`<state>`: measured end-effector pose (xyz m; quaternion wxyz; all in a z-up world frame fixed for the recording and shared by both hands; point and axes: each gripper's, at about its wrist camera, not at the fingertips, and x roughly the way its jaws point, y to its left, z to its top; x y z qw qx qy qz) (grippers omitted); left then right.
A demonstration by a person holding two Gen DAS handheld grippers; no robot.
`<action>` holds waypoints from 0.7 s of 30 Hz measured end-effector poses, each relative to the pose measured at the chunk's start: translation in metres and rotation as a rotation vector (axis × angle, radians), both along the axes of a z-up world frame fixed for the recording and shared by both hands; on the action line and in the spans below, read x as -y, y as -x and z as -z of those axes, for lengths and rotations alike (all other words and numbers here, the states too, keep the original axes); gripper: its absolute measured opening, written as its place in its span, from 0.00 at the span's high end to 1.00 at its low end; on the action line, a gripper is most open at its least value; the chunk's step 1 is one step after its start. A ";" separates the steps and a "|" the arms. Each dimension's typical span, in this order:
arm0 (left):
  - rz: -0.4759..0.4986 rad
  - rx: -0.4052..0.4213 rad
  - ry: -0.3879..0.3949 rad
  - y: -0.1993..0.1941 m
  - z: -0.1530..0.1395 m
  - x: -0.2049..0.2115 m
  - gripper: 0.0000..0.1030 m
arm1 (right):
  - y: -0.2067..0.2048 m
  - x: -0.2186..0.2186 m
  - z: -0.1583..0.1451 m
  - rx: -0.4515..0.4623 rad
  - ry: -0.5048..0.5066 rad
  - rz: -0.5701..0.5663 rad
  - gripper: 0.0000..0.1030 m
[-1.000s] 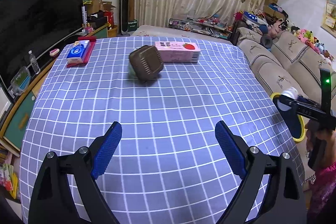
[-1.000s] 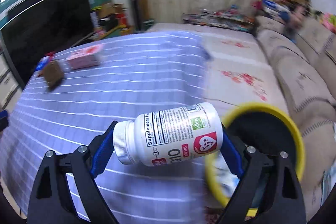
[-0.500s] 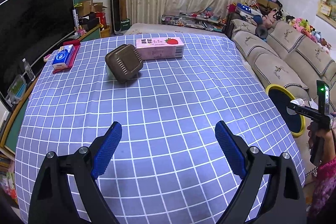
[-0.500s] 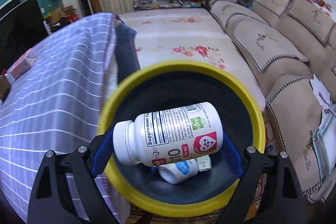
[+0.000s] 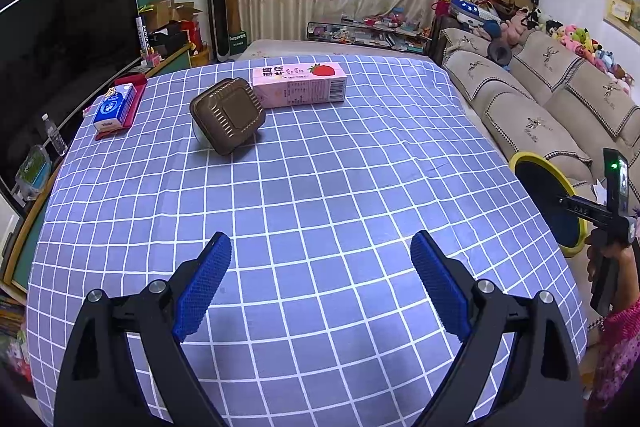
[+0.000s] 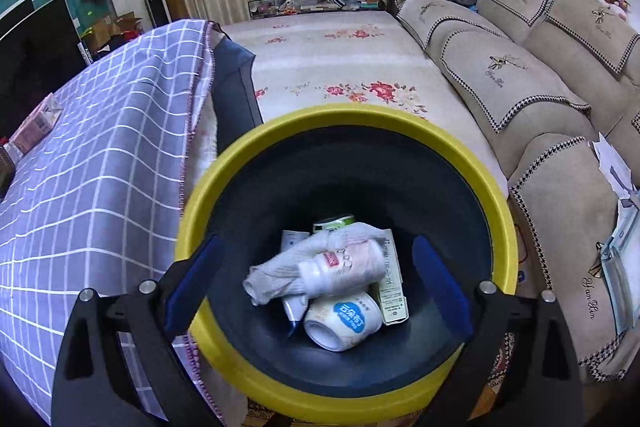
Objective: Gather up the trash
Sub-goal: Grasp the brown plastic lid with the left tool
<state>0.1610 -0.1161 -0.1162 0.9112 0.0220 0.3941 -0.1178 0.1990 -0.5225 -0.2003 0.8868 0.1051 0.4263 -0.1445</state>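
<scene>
My right gripper (image 6: pixel 318 251) hangs over the yellow-rimmed dark bin (image 6: pixel 344 115), its jaws opening with nothing between them. The white supplement bottle (image 6: pixel 344 265) lies blurred inside the bin on a crumpled white cloth (image 6: pixel 276 273), a white cup with a blue label (image 6: pixel 344 319) and a flat carton (image 6: pixel 394 291). My left gripper (image 5: pixel 320 259) stands open and empty above the checked tablecloth (image 5: pixel 320 187). Farther back on the table sit a brown square container (image 5: pixel 228 115) and a pink strawberry carton (image 5: pixel 300 85).
A blue tissue pack (image 5: pixel 114 105) rests on a red tray at the table's left edge. The bin (image 5: pixel 524 157) stands on the floor off the table's right side, beside a beige sofa (image 5: pixel 540 99). A person's hand (image 5: pixel 612 259) holds the right gripper there. A television stands at left.
The right gripper swung from the table's edge to over the bin and let go of the supplement bottle, which now lies in the bin. The left gripper stayed open and shifted slightly.
</scene>
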 end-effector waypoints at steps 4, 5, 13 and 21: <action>-0.016 -0.002 -0.006 -0.006 0.003 -0.003 0.12 | 0.002 -0.005 -0.007 0.020 -0.003 -0.008 0.12; -0.019 -0.003 -0.010 -0.007 0.003 -0.004 0.12 | 0.003 -0.007 -0.009 0.024 -0.005 -0.011 0.12; -0.065 -0.001 -0.029 -0.046 0.008 -0.026 0.12 | 0.008 -0.016 -0.020 0.059 -0.017 -0.037 0.11; -0.086 -0.008 -0.049 -0.112 0.012 -0.055 0.12 | 0.004 -0.026 -0.022 0.058 -0.018 -0.056 0.11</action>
